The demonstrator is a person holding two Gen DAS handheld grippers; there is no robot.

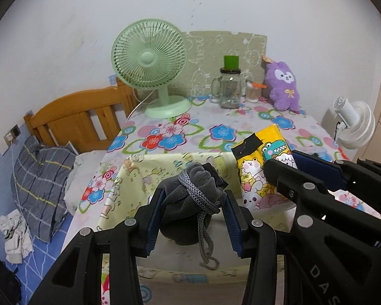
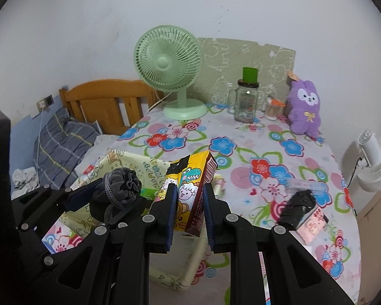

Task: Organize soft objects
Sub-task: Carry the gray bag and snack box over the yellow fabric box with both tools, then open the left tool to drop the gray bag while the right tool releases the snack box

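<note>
My left gripper (image 1: 193, 216) is shut on a grey velvet drawstring pouch (image 1: 190, 203) and holds it over a pale yellow fabric box (image 1: 139, 175) on the floral table. The pouch also shows in the right wrist view (image 2: 119, 190). My right gripper (image 2: 189, 203) is shut on a yellow cartoon tissue pack (image 2: 188, 188), held above the box's right side; the pack also shows in the left wrist view (image 1: 259, 167). A purple plush toy (image 2: 304, 109) leans against the wall at the table's back right.
A green desk fan (image 2: 169, 63), a glass jar with a green cap (image 2: 246, 101) and a small cup (image 2: 273, 108) stand at the back. A pink and black packet (image 2: 304, 218) lies at the right. A bed with a pillow (image 1: 38, 178) is at the left; a white fan (image 2: 376, 160) stands at the right.
</note>
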